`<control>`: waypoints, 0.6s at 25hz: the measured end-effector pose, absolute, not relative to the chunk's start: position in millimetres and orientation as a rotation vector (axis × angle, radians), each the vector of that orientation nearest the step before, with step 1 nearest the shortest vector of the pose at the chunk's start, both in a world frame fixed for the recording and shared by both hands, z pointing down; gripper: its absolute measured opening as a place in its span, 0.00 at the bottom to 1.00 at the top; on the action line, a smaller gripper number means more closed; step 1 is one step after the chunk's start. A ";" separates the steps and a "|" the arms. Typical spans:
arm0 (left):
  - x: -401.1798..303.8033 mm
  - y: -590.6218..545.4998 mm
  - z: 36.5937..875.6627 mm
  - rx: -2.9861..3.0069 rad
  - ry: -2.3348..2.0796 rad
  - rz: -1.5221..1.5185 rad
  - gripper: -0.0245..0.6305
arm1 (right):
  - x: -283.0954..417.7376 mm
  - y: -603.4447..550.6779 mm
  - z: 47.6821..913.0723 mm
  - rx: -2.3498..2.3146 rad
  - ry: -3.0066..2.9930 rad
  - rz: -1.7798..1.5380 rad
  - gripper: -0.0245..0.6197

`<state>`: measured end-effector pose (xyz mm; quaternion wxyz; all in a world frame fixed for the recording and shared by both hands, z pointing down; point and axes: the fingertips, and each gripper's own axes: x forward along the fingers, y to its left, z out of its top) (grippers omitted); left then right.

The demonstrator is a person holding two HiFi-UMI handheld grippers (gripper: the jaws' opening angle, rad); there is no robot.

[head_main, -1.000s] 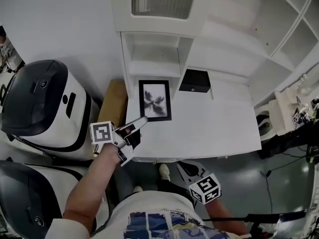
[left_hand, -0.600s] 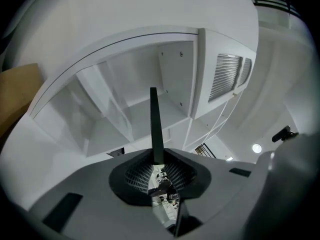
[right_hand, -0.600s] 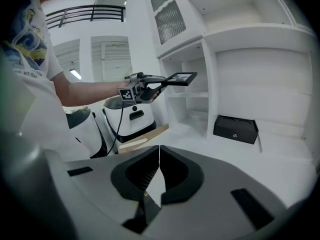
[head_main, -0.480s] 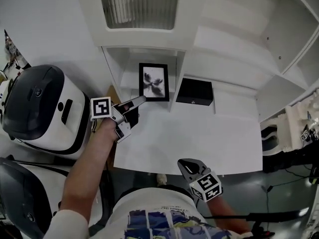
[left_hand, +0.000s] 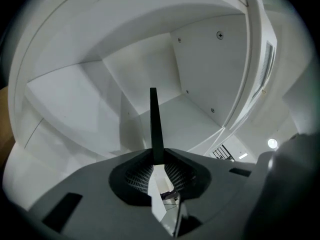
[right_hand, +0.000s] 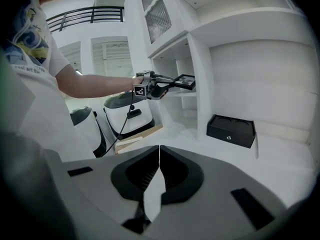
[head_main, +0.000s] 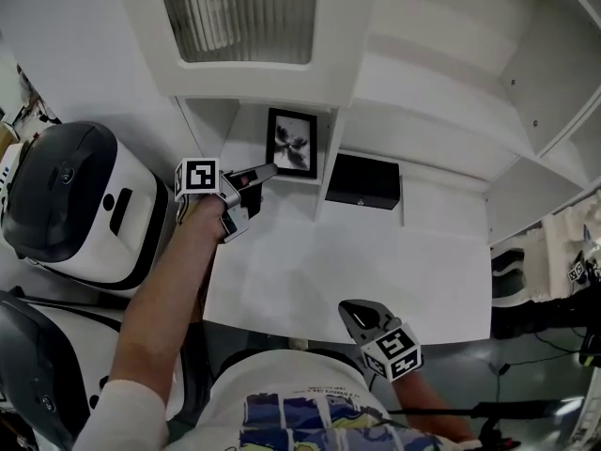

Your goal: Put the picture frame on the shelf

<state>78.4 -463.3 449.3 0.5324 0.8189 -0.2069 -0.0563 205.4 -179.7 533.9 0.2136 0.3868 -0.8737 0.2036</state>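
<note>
The picture frame [head_main: 292, 143] is black-edged with a dark flower print. It is held up at the mouth of the small white shelf cubby [head_main: 246, 120], clear of the desk. My left gripper [head_main: 267, 171] is shut on its lower left edge. In the left gripper view the frame [left_hand: 153, 121] shows edge-on as a thin dark blade clamped between the jaws, with the cubby's inside [left_hand: 150, 74] ahead. My right gripper [head_main: 357, 316] hangs low by the desk's front edge with its jaws together and nothing in them. From the right gripper view the frame [right_hand: 184, 81] lies tilted at the cubby's front.
A black box [head_main: 362, 181] sits on the white desk [head_main: 357, 271] in the compartment right of the cubby's divider. A ribbed glass cabinet door [head_main: 239, 12] hangs above. Two black-and-white machines [head_main: 70, 195] stand left of the desk.
The left gripper has lifted the frame off the desk top and carried it up and away to the cubby's opening. The right gripper has stayed low near the front edge.
</note>
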 end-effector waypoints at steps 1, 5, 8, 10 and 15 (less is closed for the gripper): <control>80.0 -466.8 450.9 1.953 -0.497 -0.122 0.15 | 207.7 -181.2 534.2 1.073 -2.424 0.567 0.08; 87.2 -477.0 455.3 1.955 -0.489 -0.082 0.16 | 216.5 -186.6 535.8 1.076 -2.421 0.574 0.08; 92.9 -482.5 456.0 1.953 -0.482 -0.061 0.16 | 221.8 -190.6 537.3 1.083 -2.423 0.584 0.08; 96.7 -485.9 456.3 1.953 -0.479 -0.047 0.16 | 224.2 -192.8 538.8 1.085 -2.424 0.590 0.08; 100.4 -496.6 458.0 1.965 -0.502 0.019 0.17 | 226.8 -199.0 541.6 1.080 -2.433 0.604 0.08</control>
